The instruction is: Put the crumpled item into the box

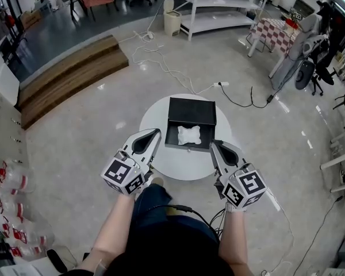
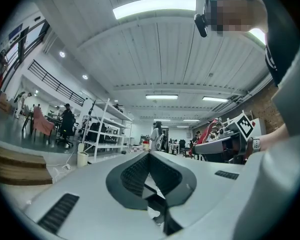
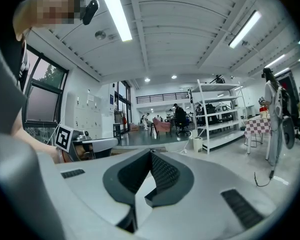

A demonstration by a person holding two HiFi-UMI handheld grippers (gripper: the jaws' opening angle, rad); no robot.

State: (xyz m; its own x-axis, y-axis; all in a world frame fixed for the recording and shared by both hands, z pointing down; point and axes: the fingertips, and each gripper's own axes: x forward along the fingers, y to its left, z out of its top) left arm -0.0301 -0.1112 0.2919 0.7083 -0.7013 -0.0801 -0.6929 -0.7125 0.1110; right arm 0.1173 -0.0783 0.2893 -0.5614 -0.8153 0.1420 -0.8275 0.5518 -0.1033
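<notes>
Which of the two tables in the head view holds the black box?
The round white table at the middle holds the black box; the checkered-cloth table stands off at the upper right.

Bright strip lights, glare on floor, fisheye edges (dark corners)

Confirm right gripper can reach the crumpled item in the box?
Probably yes. The box lies open on top with nothing over the crumpled item, and the right gripper hangs just off its near right corner. Its jaws are shut, so they must open first.
</notes>
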